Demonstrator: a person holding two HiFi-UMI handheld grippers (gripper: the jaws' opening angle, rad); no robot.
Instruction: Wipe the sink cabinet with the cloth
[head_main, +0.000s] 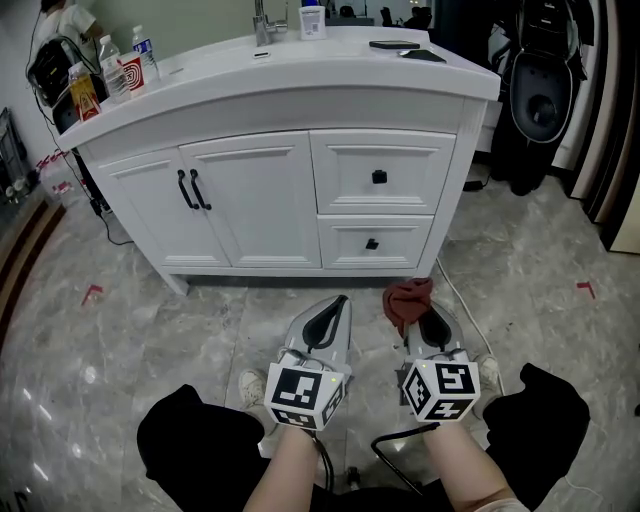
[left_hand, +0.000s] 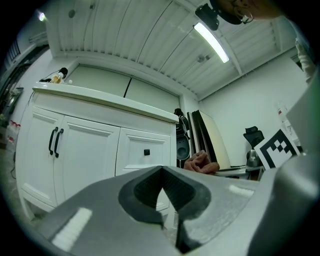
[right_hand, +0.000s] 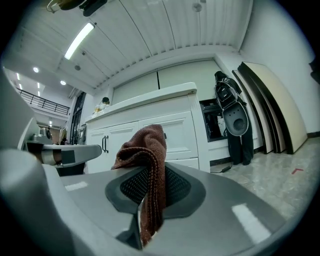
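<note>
The white sink cabinet (head_main: 300, 190) stands ahead of me, with two doors on the left and two drawers on the right; it also shows in the left gripper view (left_hand: 90, 145) and the right gripper view (right_hand: 165, 130). A dark red-brown cloth (head_main: 408, 300) hangs from my right gripper (head_main: 428, 318), whose jaws are shut on it (right_hand: 150, 170). My left gripper (head_main: 328, 318) is shut with nothing between its jaws (left_hand: 165, 192). Both grippers hover low over the floor, a short way in front of the drawers.
On the countertop (head_main: 220, 65) stand bottles (head_main: 115, 68) at the left, a faucet (head_main: 264, 22), a cup (head_main: 312, 20) and flat dark items (head_main: 405, 48). A black bag (head_main: 545, 90) stands right of the cabinet. The marble floor (head_main: 140, 330) has red tape marks (head_main: 92, 292).
</note>
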